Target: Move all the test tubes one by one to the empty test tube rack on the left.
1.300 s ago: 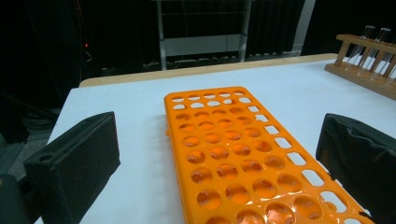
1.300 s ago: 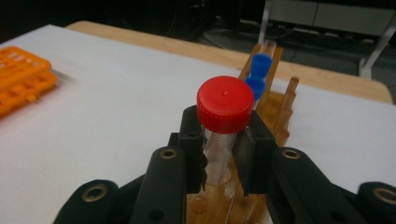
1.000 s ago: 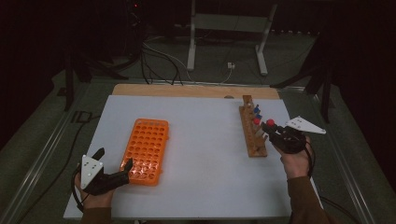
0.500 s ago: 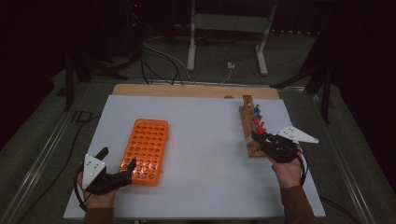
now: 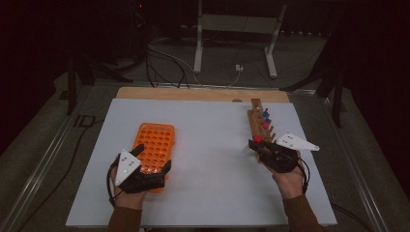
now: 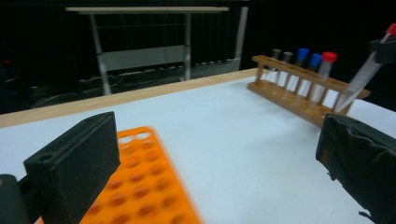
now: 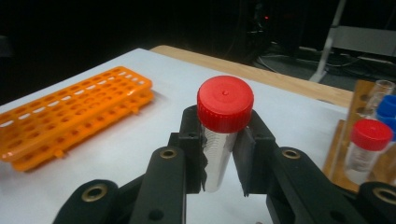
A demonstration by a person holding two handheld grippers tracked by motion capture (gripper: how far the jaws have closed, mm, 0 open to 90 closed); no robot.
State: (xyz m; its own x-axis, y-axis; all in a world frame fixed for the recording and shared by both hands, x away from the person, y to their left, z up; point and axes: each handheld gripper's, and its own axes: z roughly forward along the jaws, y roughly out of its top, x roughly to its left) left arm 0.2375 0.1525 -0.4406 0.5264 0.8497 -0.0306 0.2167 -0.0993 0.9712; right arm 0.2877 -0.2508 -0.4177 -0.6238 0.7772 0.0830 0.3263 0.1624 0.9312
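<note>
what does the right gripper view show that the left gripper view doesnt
The right gripper view shows its tool shut on the red-capped tube, just under the cap. The left gripper view shows its own tool open, jaws wide apart over the near end of the orange rack. Both show the orange rack, the wooden rack with capped tubes, and the white table.

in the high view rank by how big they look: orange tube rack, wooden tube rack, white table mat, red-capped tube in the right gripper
1. white table mat
2. orange tube rack
3. wooden tube rack, narrower and farther from the camera, so its rank below the orange one is unsure
4. red-capped tube held by the right gripper
</note>
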